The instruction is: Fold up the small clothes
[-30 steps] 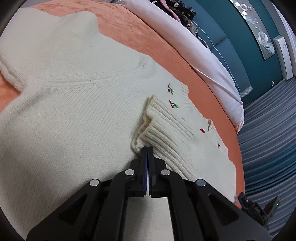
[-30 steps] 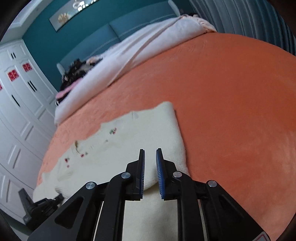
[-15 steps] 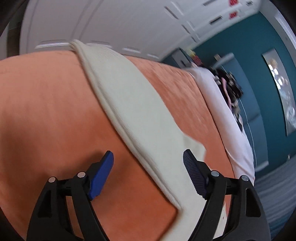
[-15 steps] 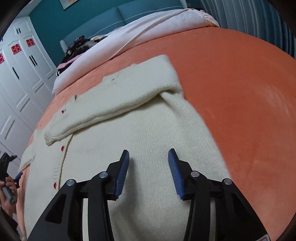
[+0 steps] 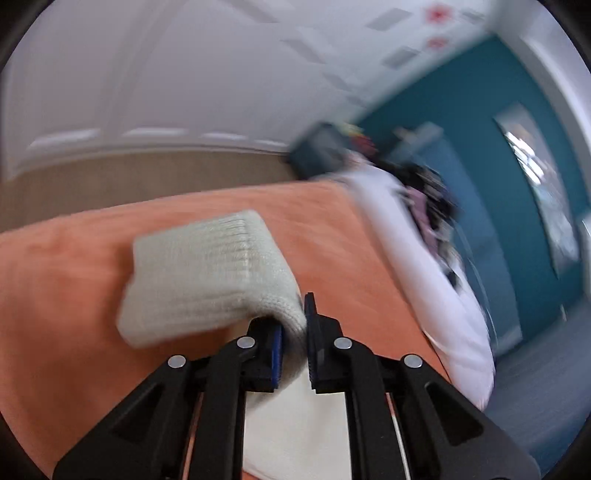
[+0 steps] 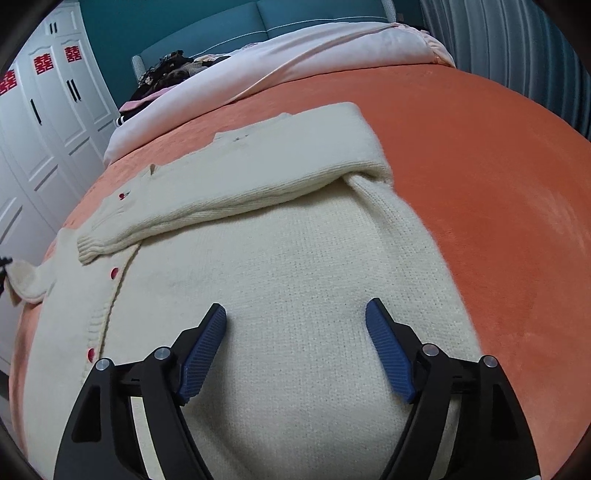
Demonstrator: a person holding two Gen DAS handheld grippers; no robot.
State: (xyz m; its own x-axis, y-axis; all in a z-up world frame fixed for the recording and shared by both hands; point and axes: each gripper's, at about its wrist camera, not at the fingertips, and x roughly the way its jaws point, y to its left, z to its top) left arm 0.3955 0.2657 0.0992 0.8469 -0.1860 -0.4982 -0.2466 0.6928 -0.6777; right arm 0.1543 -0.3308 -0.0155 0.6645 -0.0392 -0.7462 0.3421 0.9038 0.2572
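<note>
Half a second ago the left hand-held gripper [image 5: 293, 334] was spread wide over the sleeve edge; now its jaws are clamped on the ribbed sleeve cuff [image 5: 207, 280], lifted off the orange bedspread [image 5: 74, 266], left wrist view motion-blurred. Right hand-held gripper [image 6: 295, 347] has spread wider than before, jaws apart, blue pads [image 6: 201, 354] over the knit, holding nothing. Cream knit cardigan [image 6: 280, 288] lies flat on the bedspread, front up, chunky knit, red buttons [image 6: 115, 273] down the placket, small red embroidered motif [image 6: 123, 194] near the neckline. One sleeve [image 6: 236, 199] is folded across the chest, its ribbed cuff end lying next to the placket. Other sleeve is out at the far left in the right wrist view, bunched and raised at the bed edge. Cuff in the left gripper looks pale grey-cream in the blur, ribs visible, folded over the left pad. Pale pink duvet [image 6: 295, 62] bunched near the teal headboard [image 6: 258, 18], dark clothes pile [image 6: 166, 74] beside it. White wardrobe doors [image 6: 48, 122] with red paper cutouts [image 6: 44, 63] on the left side of the right wrist view.
</note>
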